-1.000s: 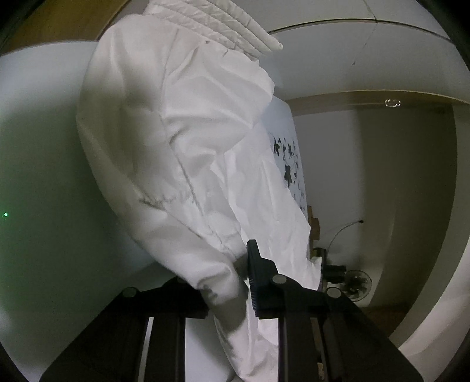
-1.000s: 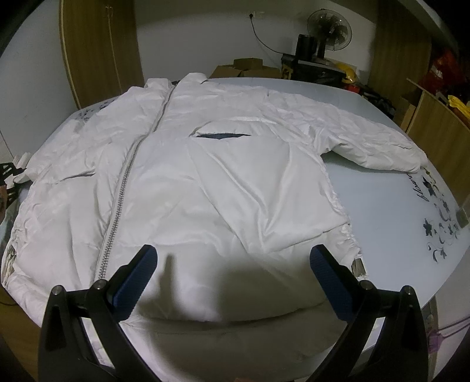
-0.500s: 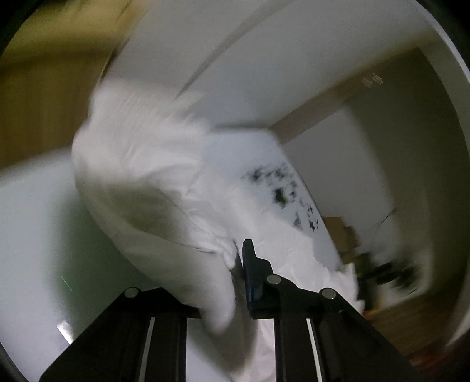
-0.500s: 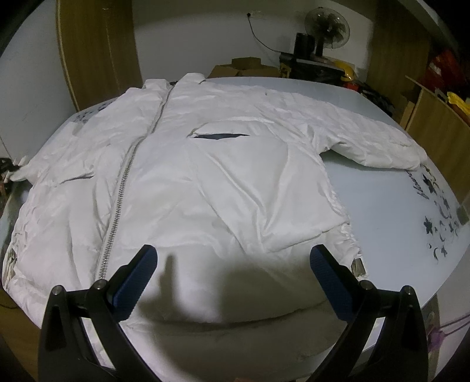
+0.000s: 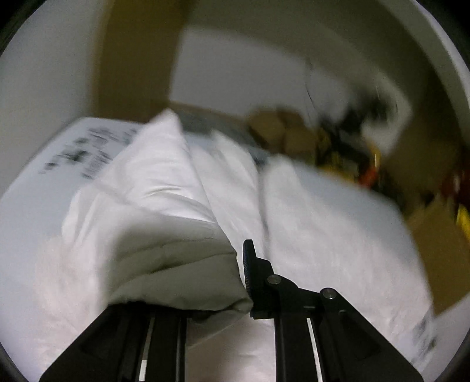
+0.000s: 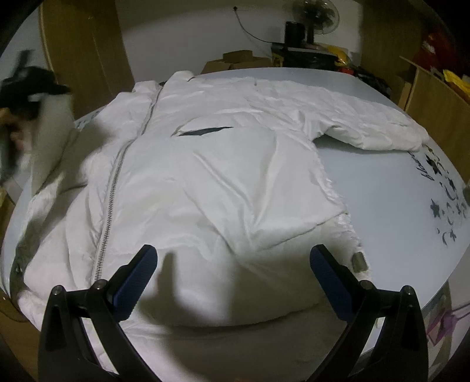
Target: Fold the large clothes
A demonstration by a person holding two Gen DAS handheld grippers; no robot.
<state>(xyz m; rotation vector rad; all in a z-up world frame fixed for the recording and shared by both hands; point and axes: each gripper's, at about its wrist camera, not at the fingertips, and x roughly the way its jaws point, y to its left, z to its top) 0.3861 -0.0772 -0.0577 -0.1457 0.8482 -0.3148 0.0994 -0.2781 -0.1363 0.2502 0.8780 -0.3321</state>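
Observation:
A large white padded jacket (image 6: 235,176) lies spread front-up on a white table (image 6: 396,205), zipper (image 6: 114,182) left of centre. Its one sleeve (image 6: 376,129) stretches out to the right. My right gripper (image 6: 233,264) hovers open over the hem, with nothing between its fingers. My left gripper (image 5: 239,264) is shut on the other sleeve (image 5: 164,205), which bulges over and hides its left finger. That sleeve is raised above the jacket's left side. The left view is blurred. In the right wrist view a hand (image 6: 14,129) and the dark tool body show blurred at the left edge.
Dark flower prints (image 6: 440,182) mark the table at the right. Behind the table stand cardboard boxes (image 6: 238,58), a fan (image 6: 320,14) and black gear. A wooden cabinet (image 6: 434,97) is at the right, wooden doors (image 6: 85,50) at the back left.
My left gripper has swung fast and rolled, carrying the sleeve from hanging in the air to over the jacket's left side. The right gripper has kept still and open.

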